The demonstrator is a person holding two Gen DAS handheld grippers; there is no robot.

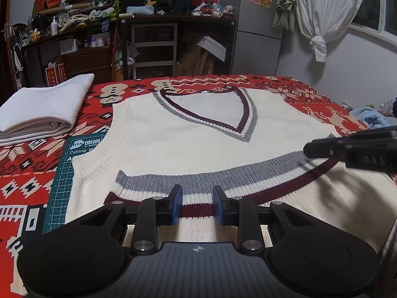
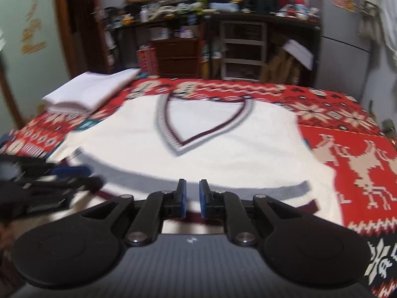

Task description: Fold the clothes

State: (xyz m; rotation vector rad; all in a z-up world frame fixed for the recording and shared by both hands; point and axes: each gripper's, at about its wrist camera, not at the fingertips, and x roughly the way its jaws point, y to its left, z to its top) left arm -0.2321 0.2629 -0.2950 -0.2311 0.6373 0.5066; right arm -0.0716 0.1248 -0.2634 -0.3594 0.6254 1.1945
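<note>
now | left tongs [image 1: 197, 204] parted over vest [image 1: 198, 149] hem | right tongs [image 2: 192, 198] narrowly parted, low over hem

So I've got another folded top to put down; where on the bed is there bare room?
The red patterned blanket is free to the right of the cream vest, and in a strip beyond its neckline. The left side is crowded: the folded white stack and green cutting mat lie there. Both grippers hover over the vest's hem.
</note>
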